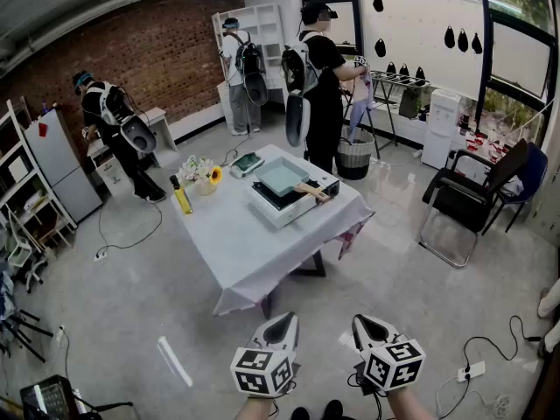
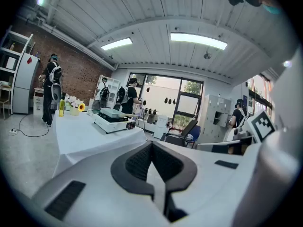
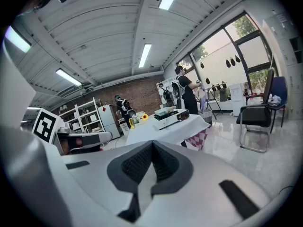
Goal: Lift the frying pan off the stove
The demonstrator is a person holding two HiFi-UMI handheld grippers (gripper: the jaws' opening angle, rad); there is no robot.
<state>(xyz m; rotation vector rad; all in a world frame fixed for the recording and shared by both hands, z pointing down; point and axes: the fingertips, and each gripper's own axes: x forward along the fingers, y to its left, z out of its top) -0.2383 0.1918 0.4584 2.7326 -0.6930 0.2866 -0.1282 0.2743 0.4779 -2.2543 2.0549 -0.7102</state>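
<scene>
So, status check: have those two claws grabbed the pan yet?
Left gripper shut, empty. Right gripper shut, empty. Frying pan on stove, untouched, well ahead. Floor to table looks open.

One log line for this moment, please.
left gripper: shut, empty | right gripper: shut, empty | frying pan: on stove, untouched | table: ahead of both grippers

Head view: left hand [image 1: 255, 409] and right hand [image 1: 408, 404] cut off by the bottom edge. The table [image 1: 245, 254] has its legs mostly hidden under the white cloth. Front panel of the stove [image 1: 280, 213] too small to read. Base of the frying pan [image 1: 282, 178] hidden where it sits on the stove. In both gripper views the pan is too small for detail.
</scene>
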